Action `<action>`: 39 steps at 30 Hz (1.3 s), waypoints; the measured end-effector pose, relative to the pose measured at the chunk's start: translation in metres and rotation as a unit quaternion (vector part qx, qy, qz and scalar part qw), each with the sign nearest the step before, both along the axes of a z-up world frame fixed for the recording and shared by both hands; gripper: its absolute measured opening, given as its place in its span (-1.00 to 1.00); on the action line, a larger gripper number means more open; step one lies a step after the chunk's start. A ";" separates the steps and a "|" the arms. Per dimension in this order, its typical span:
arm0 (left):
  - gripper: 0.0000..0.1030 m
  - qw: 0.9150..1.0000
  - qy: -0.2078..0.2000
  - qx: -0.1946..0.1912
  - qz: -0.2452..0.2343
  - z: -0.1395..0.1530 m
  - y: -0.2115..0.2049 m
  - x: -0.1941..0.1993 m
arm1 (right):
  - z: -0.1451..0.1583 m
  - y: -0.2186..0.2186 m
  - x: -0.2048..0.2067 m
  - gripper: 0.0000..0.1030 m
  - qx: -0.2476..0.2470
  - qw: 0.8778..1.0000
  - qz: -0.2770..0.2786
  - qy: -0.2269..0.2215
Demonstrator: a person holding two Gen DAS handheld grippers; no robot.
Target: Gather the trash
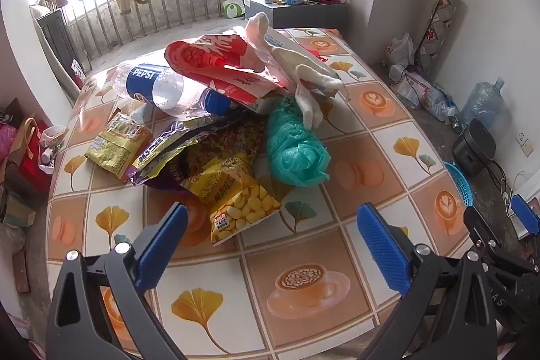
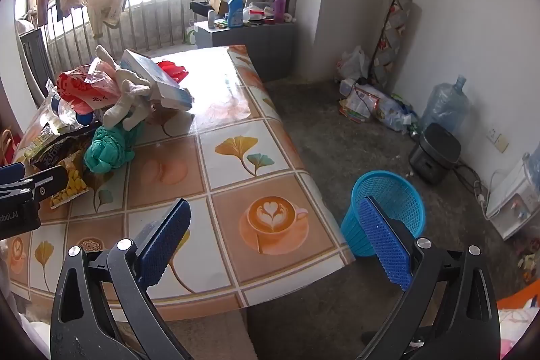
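Observation:
A heap of trash lies on the patterned table (image 1: 303, 302): a Pepsi bottle (image 1: 158, 86), a red snack bag (image 1: 216, 63), a yellow corn-snack packet (image 1: 236, 204), a purple wrapper (image 1: 175, 150), a teal plastic bag (image 1: 293, 147) and white cloth (image 1: 303, 66). My left gripper (image 1: 270, 218) hovers open just in front of the yellow packet, nothing between its fingers. My right gripper (image 2: 273, 225) stands open over the table's near right corner, empty. A blue mesh bin (image 2: 384, 208) sits on the floor beside the table, partly behind the right finger.
The left gripper's body (image 2: 20, 191) shows at the left edge of the right wrist view. A black cooker (image 2: 433, 154), a water jug (image 2: 445, 103) and bags (image 2: 368, 103) line the right wall. A grey cabinet (image 2: 249, 39) stands behind the table.

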State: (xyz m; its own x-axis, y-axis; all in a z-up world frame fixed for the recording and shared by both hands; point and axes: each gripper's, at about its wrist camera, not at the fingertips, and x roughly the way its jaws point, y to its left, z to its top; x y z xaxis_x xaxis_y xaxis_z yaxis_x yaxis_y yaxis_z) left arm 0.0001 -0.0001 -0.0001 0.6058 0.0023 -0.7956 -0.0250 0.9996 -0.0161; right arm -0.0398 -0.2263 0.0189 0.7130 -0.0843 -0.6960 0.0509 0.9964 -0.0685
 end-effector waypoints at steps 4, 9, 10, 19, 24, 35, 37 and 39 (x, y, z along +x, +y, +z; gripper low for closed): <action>0.91 1.000 0.000 0.004 0.004 0.000 0.000 0.001 | 0.000 0.000 0.000 0.86 0.000 1.000 0.000 0.000; 0.91 1.000 0.001 0.005 0.008 -0.002 0.003 0.000 | -0.001 0.000 0.000 0.86 0.000 1.000 0.000 0.001; 0.91 1.000 0.002 0.004 0.009 -0.002 0.000 0.001 | -0.001 0.000 0.001 0.86 0.000 1.000 0.000 0.001; 0.91 1.000 0.004 0.004 0.006 -0.006 0.003 0.001 | 0.000 0.001 -0.001 0.85 -0.002 1.000 0.000 0.001; 0.91 1.000 0.007 0.003 0.006 -0.007 0.004 0.001 | 0.000 0.001 -0.001 0.86 -0.002 1.000 0.000 0.002; 0.91 1.000 0.009 0.005 0.005 -0.012 0.004 0.001 | -0.003 -0.001 -0.001 0.86 -0.003 1.000 0.000 0.003; 0.91 1.000 0.010 0.005 0.005 -0.012 0.004 0.001 | -0.004 -0.001 -0.001 0.86 -0.003 1.000 0.000 0.003; 0.91 1.000 0.011 0.006 0.005 -0.013 0.004 0.001 | -0.005 -0.001 0.000 0.86 -0.003 1.000 0.000 0.003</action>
